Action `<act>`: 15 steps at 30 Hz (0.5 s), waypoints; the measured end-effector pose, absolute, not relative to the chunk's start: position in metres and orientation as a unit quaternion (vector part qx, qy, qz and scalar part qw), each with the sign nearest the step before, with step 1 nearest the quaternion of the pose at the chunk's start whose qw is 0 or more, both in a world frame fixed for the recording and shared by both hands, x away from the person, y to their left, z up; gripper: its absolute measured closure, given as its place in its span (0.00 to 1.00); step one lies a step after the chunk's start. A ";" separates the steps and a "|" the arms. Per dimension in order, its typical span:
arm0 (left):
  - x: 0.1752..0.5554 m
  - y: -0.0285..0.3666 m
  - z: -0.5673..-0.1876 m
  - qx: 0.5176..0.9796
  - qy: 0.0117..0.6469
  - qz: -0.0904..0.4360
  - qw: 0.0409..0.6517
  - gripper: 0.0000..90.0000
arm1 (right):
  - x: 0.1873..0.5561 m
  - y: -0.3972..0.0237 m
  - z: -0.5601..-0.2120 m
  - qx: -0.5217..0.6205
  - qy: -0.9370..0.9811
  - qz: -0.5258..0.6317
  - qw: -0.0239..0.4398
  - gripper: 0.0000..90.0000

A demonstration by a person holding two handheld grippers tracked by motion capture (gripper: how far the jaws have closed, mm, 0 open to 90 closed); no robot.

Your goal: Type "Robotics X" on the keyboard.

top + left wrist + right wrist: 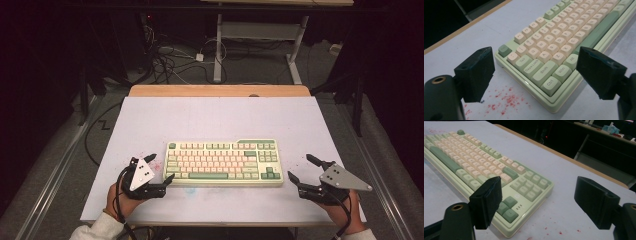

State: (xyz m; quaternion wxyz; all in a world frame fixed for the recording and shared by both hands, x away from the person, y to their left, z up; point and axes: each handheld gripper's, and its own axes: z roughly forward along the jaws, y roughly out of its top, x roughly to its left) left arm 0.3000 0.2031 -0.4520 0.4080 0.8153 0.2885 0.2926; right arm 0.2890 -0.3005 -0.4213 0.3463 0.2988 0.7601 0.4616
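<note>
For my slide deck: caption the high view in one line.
Two open handheld grippers, left and right, flank a pale green and cream keyboard on a white table.

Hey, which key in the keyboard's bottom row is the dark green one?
The long space bar on the keyboard. It is dark green and far wider than its neighbours such as Ctrl, Win and Alt, which are pale green.

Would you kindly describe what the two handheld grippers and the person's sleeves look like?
Both the left gripper and the right gripper are black, each with two blocky, wedge-shaped black jaws. Each carries a grey three-cornered plate on top, dotted with small dark holes, and a black cable trails back along the hand. A brass-coloured ringed hole shows on each body. The person wears white sleeves.
</note>
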 end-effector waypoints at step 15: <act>0.296 0.205 -0.451 0.819 0.284 0.289 0.406 0.16 | 0.291 -0.291 -0.418 0.279 0.775 0.458 0.334 0.53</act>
